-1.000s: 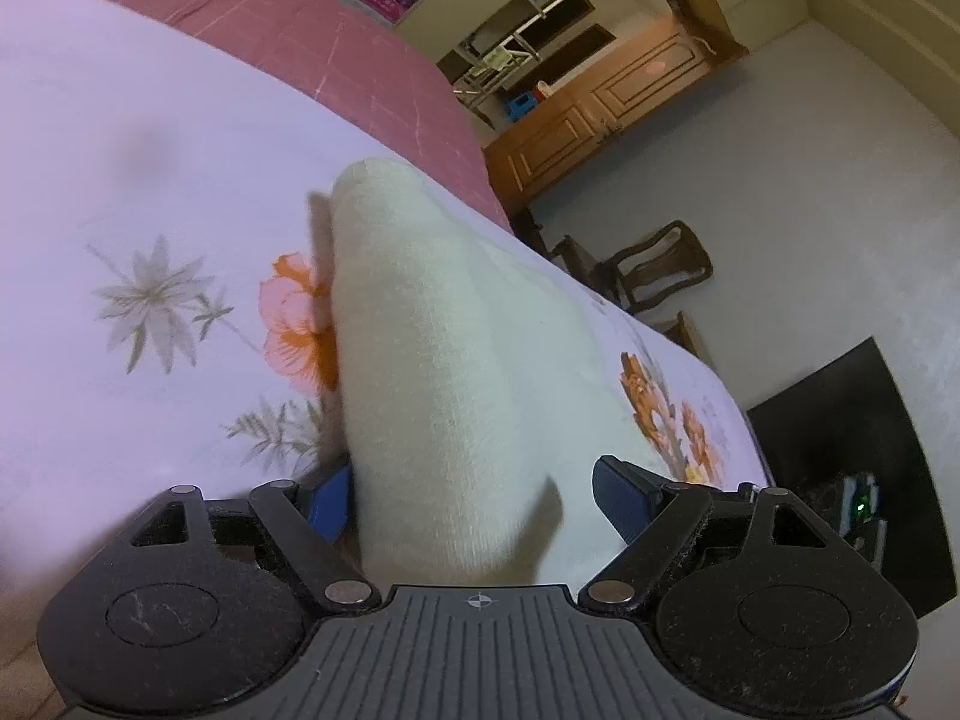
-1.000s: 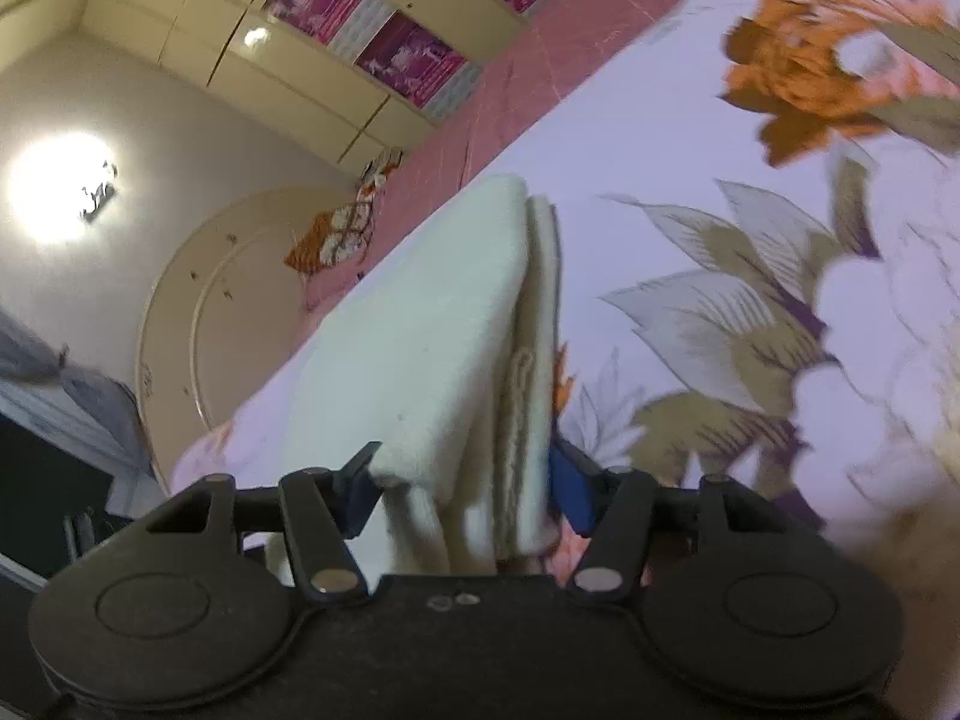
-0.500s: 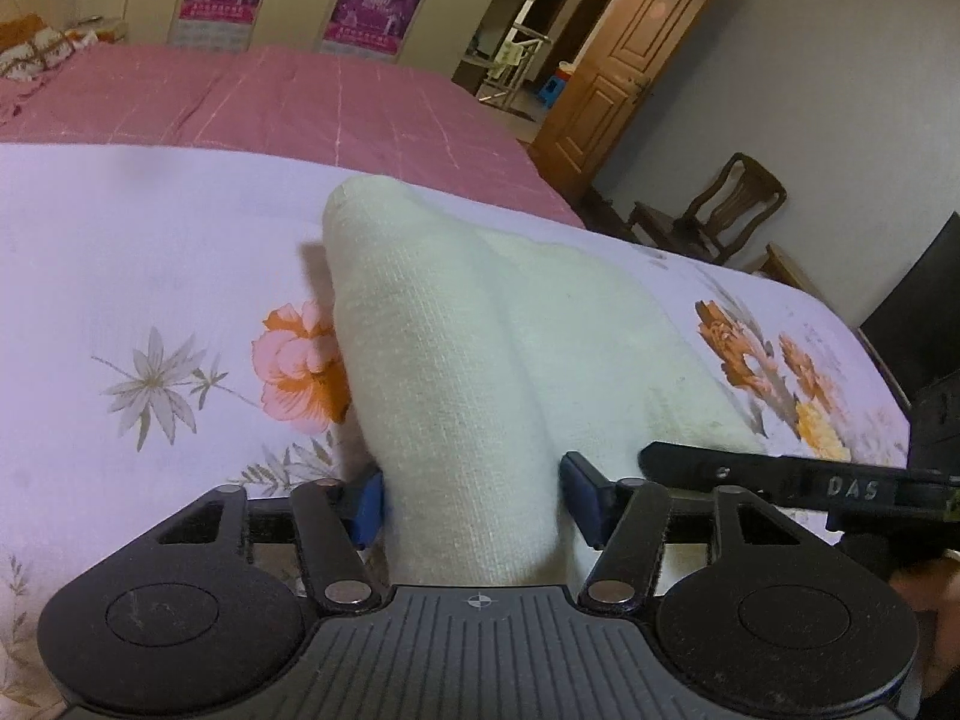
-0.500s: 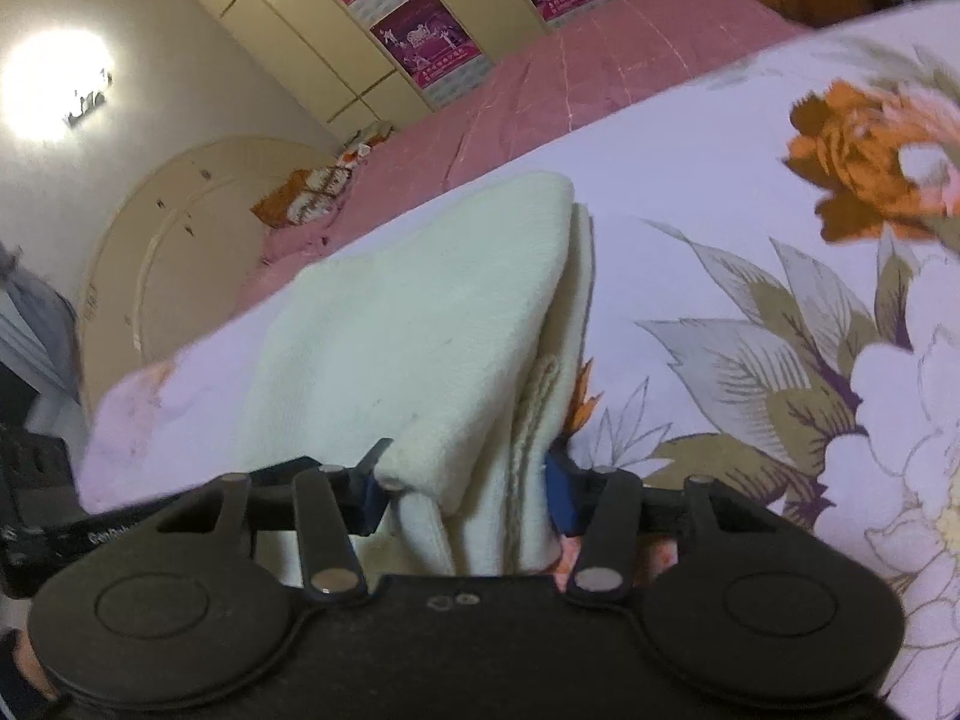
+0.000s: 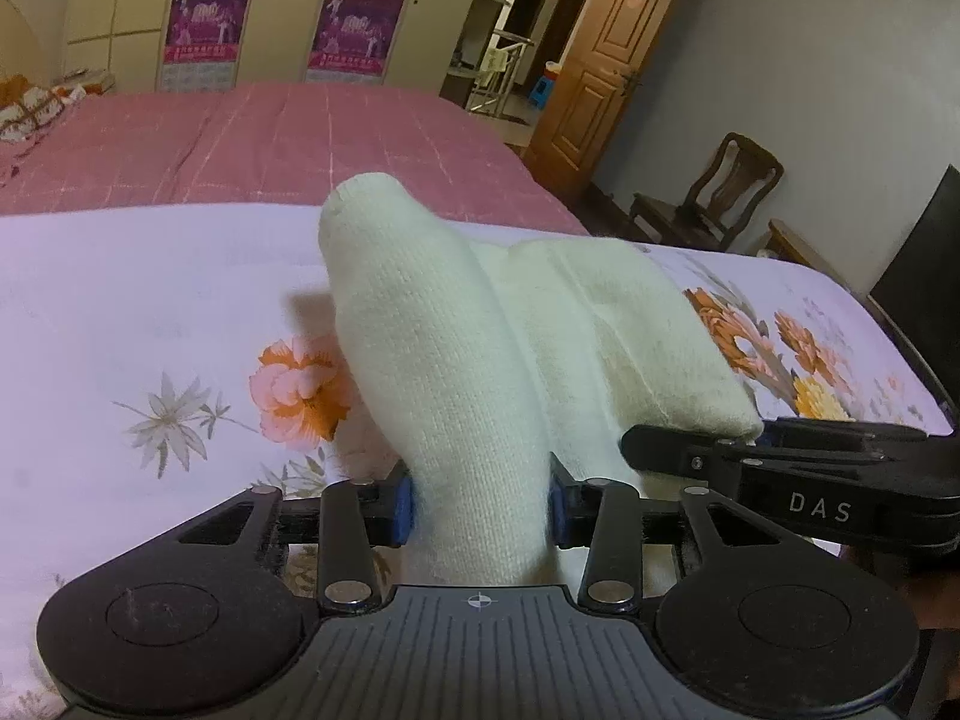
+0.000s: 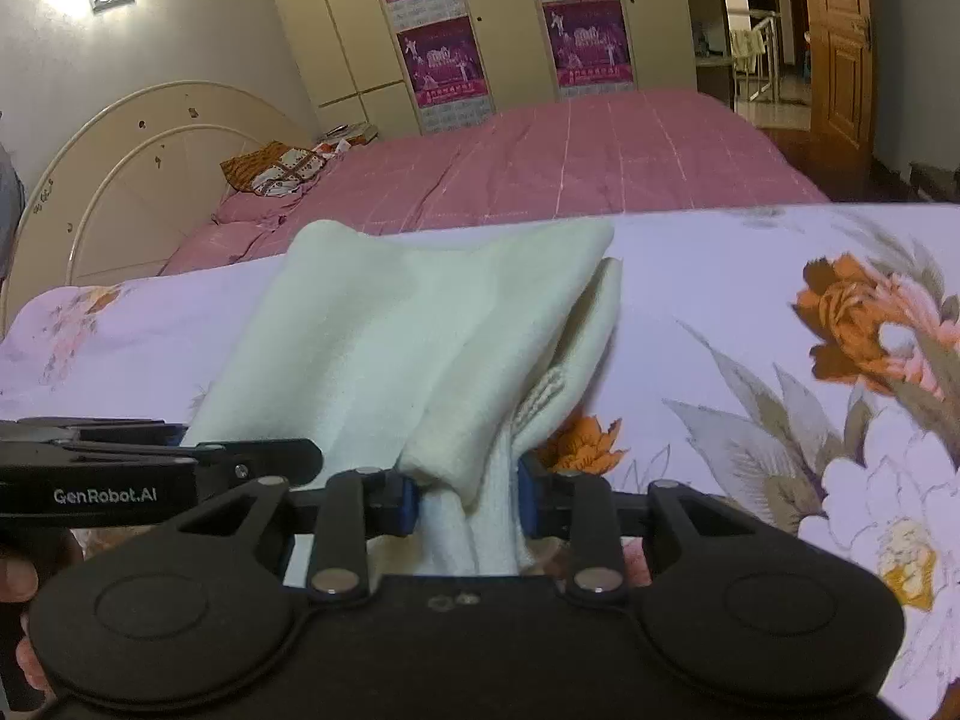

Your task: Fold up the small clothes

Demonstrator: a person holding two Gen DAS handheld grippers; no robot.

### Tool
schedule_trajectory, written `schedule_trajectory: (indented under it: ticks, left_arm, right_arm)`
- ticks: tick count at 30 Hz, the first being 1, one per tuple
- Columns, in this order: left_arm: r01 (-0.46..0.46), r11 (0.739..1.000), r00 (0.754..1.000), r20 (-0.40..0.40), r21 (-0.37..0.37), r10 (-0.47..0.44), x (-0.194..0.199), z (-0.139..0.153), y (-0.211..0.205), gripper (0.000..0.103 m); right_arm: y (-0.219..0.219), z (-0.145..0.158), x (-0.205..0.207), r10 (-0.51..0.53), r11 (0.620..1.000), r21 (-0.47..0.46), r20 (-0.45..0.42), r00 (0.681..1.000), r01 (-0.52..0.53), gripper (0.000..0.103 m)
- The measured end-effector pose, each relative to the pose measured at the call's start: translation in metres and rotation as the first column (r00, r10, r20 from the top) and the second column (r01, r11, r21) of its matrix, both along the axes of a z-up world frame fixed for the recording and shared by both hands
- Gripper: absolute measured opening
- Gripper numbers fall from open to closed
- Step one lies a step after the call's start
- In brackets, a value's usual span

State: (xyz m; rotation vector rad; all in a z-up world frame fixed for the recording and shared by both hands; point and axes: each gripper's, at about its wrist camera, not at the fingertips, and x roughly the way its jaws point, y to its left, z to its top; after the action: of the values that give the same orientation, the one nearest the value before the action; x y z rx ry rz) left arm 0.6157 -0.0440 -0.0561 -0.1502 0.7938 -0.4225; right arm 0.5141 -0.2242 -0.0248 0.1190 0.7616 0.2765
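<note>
A small cream-white knitted garment (image 5: 480,360) lies on a bed, on a pale lilac sheet (image 5: 150,312) printed with orange and pink flowers and grey-green leaves. The garment is soft and thick, with a fine ribbed knit texture, and it is folded over on itself so that several layers are stacked. Its near end is lifted off the sheet and bunched, while its far end rests on the sheet toward the line where the lilac sheet meets a pink checked bedspread (image 5: 270,138). Seen from the left wrist camera, the left gripper (image 5: 480,507) has its blue-padded jaws closed on a rounded, tube-like fold of the garment, which rises away from the jaws to a blunt rounded tip. Seen from the right wrist camera, the right gripper (image 6: 465,495) has its jaws closed on a gathered bunch of layers (image 6: 420,348), with a flatter panel spreading out behind and a thinner edge (image 6: 594,324) hanging loose to the right. The two grippers sit side by side at the garment's near edge, each visible in the other's view. Behind the bed stand cream wardrobes with purple posters (image 6: 444,54), a curved cream headboard (image 6: 132,180), a wooden door (image 5: 606,60) and a wooden chair (image 5: 714,192).
</note>
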Motion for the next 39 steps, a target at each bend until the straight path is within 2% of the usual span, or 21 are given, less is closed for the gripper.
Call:
schedule_trajectory:
  ticks: [9, 14, 18, 22, 26, 33, 35, 38, 39]
  left_arm:
    - [-0.012, 1.0, 0.999, 0.042, 0.023, 0.011, -0.03, 0.028, 0.027, 0.041]
    - [-0.067, 0.996, 0.996, 0.068, 0.054, 0.063, -0.061, 0.044, 0.077, 0.041]
    - [-0.139, 0.987, 0.989, 0.067, 0.078, 0.133, -0.091, 0.05, 0.131, 0.041]
    - [-0.215, 0.972, 0.976, 0.051, 0.1, 0.21, -0.122, 0.045, 0.187, 0.041]
    - [-0.266, 0.96, 0.964, 0.018, 0.089, 0.266, -0.145, 0.032, 0.229, 0.041]
    - [-0.302, 0.952, 0.953, -0.026, 0.045, 0.303, -0.164, 0.004, 0.252, 0.042]
    - [-0.309, 0.95, 0.95, -0.031, 0.045, 0.311, -0.165, -0.008, 0.257, 0.049]
    - [-0.362, 0.932, 0.932, -0.013, 0.036, 0.362, -0.173, -0.019, 0.267, 0.081]
    - [-0.376, 0.926, 0.926, -0.013, 0.033, 0.376, -0.176, -0.02, 0.269, 0.084]
  right_arm:
    - [0.022, 0.032, -0.021, 0.054, 0.996, -0.068, 0.069, 0.996, -0.049, 0.029]
    - [0.062, 0.047, -0.03, 0.125, 0.991, -0.058, 0.099, 0.987, -0.12, 0.03]
    - [0.106, 0.048, -0.039, 0.195, 0.981, -0.027, 0.1, 0.976, -0.193, 0.03]
    - [0.152, 0.041, -0.046, 0.261, 0.965, 0.013, 0.085, 0.962, -0.263, 0.03]
    - [0.192, 0.03, -0.052, 0.32, 0.946, 0.038, 0.06, 0.945, -0.323, 0.03]
    - [0.22, 0.021, -0.071, 0.372, 0.926, 0.071, 0.009, 0.928, -0.372, 0.03]
    - [0.217, 0.015, -0.075, 0.367, 0.928, 0.077, -0.01, 0.93, -0.365, 0.03]
    - [0.211, -0.002, -0.069, 0.328, 0.943, 0.092, -0.068, 0.942, -0.321, 0.032]
    - [0.207, -0.007, -0.066, 0.316, 0.946, 0.104, -0.081, 0.945, -0.307, 0.037]
